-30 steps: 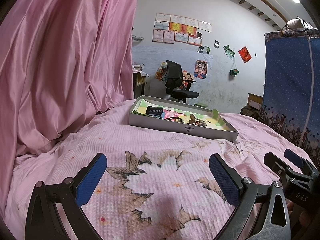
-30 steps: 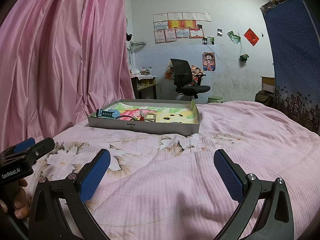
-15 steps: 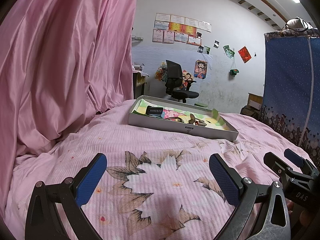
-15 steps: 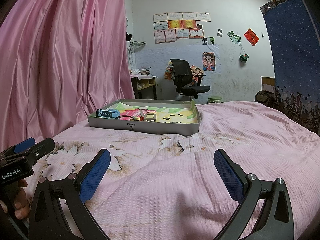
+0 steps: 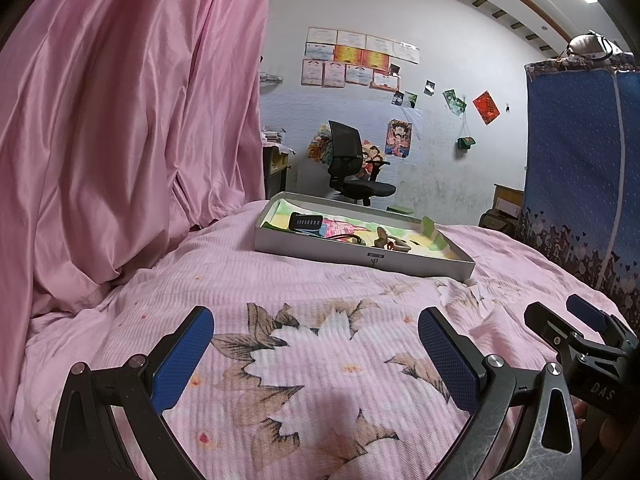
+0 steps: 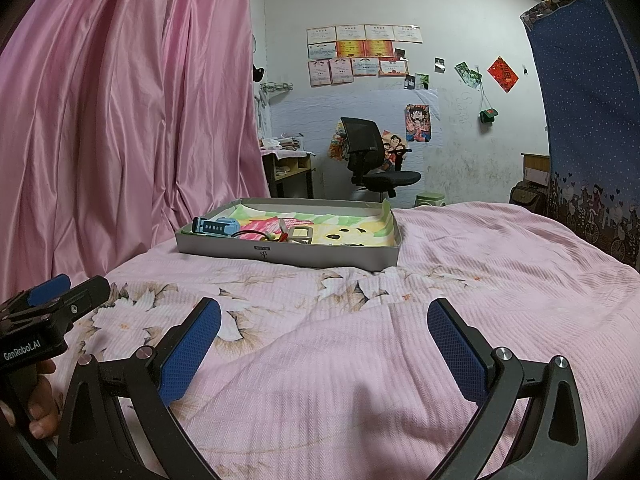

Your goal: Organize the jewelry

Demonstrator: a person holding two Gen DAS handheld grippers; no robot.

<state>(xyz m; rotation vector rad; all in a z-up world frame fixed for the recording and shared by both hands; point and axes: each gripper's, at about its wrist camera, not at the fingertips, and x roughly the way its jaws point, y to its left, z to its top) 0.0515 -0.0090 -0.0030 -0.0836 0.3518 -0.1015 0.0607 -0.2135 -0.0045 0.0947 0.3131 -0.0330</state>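
A: Well, what has changed over the last second?

B: Nothing: both views match the earlier ones, so no progress can be read. The left gripper (image 5: 316,344) and right gripper (image 6: 324,336) are held low over the bed (image 6: 500,264), short of the tray (image 6: 288,254), jaws spread wide and empty.

A: And the jewelry?

B: A blue watch (image 6: 216,226) and small pieces are seen inside the tray.

A: Any writing?

B: "GenRobot.AI" and "DAS" are read on the grippers; the tray's label is illegible.
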